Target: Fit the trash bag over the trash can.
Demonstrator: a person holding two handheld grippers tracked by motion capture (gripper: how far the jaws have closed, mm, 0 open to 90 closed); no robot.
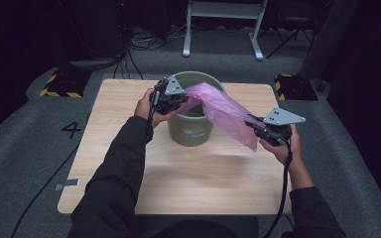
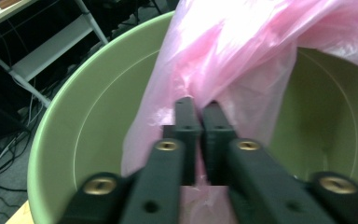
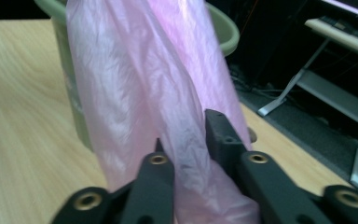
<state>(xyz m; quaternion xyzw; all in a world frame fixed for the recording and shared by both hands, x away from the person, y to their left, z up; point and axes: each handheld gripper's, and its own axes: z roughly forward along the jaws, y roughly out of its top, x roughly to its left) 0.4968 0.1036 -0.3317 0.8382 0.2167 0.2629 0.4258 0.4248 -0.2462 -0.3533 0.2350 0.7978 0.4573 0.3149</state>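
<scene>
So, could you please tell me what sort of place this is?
Probably a lab or studio set up for recording: a lone wooden table on grey carpet, hazard-striped stand bases, loose cables and a metal frame behind it, dark all round.

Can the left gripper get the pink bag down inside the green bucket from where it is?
Probably yes. The left gripper already pinches the pink bag right at the green bucket rim, with open bucket below. The right gripper holds the other end outside, which may tug it back.
</scene>
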